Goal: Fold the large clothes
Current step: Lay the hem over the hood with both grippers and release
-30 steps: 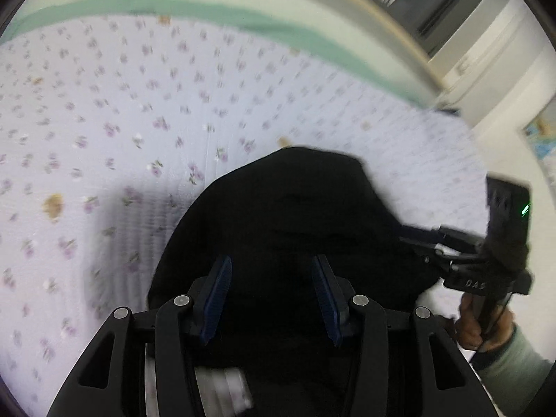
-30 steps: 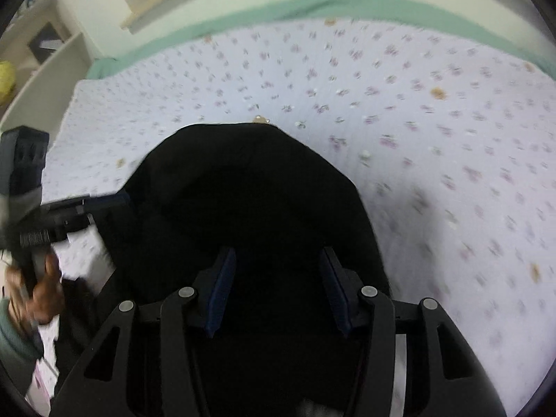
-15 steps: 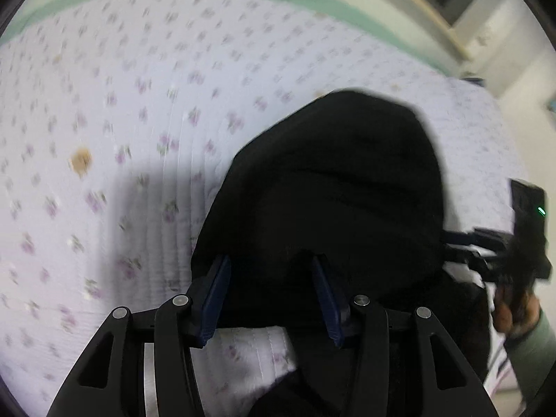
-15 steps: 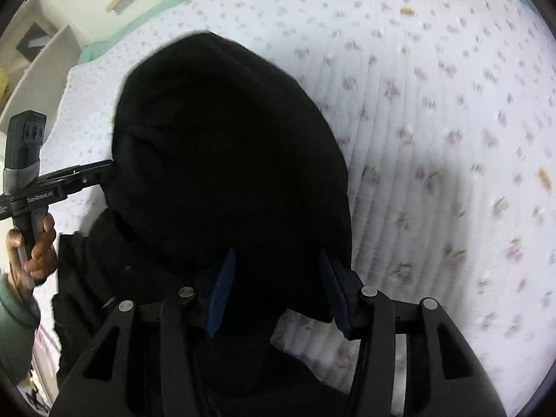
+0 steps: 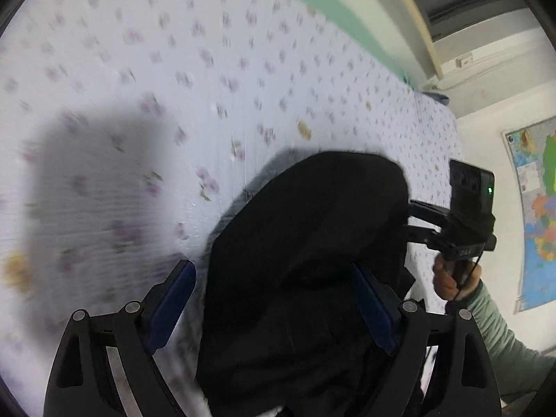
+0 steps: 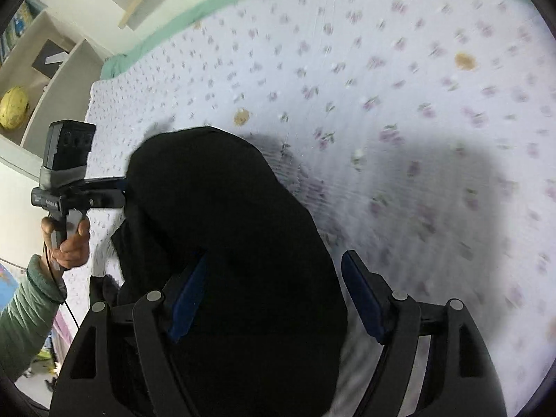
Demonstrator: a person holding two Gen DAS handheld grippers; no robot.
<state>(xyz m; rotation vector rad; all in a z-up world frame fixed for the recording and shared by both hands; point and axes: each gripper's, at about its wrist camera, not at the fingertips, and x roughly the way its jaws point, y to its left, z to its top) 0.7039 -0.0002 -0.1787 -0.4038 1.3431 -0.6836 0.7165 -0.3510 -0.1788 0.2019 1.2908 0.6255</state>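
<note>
Black garment (image 5: 305,260) lies heaped on the bed (image 5: 173,87), on the flowered quilt, near the front edge where the person stands. It reads as a rounded dark mound, folded over itself; its exact layering is too dark to make out.

Left tongs (image 5: 274,299): jaws have just been opening and now stand wide. The cloth sits between the blue pads (image 5: 173,299) but neither pad presses it; a strip of quilt shows between the left pad and the fabric edge. Released, then, not held.

Right tongs (image 6: 274,295): the same story. Jaws have just been opening, and the right pad (image 6: 361,299) stands clear of the cloth with quilt showing in the gap. The other pad is close against the dark fabric; contact cannot be told, but no pinch shows.

Each wrist view catches the other tool at the far side of the mound, gripped by a hand (image 6: 67,243) in a green sleeve (image 6: 24,316).

Judgement: both tongs flank the garment at opposite edges because a fold has been carried over and laid down together; opening both at once lets the flap drop evenly and stay square. Tools angled downward toward the bed suit a low release, so the cloth does not slide or billow.

Next step probably calls for drawing clear without snagging the top layer, then finding fresh edges to pinch.
</note>
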